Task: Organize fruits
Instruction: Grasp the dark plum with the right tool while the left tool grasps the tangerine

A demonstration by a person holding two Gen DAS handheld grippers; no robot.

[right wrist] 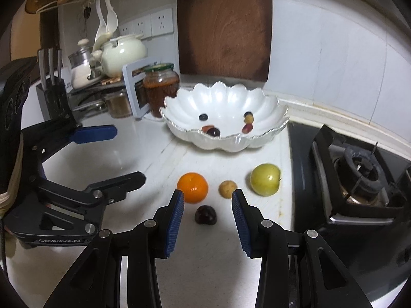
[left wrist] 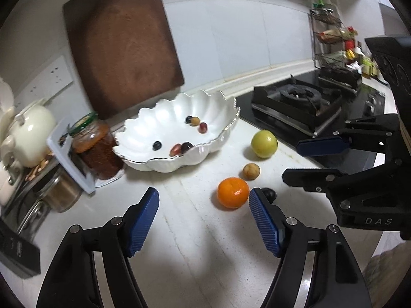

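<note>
While both tongs gape empty, dark fruit (right wrist: 205, 214) lies between right tongs (right wrist: 208, 197); orange (left wrist: 233, 192) beside left tongs (left wrist: 204, 197).

Your white counter (right wrist: 143, 164) holds a wavy white bowl (right wrist: 269, 102), an orange (right wrist: 192, 187), a green fruit (right wrist: 265, 182), a little brown fruit (right wrist: 227, 188), a dark fruit (right wrist: 205, 214) and a jar (right wrist: 160, 87).

We're in a home kitchen: gas stove (right wrist: 359, 177) beside the white countertop (right wrist: 205, 251), knife block (right wrist: 52, 95), teapot (right wrist: 123, 52), cutting board (right wrist: 226, 25) against tiled wall.
</note>
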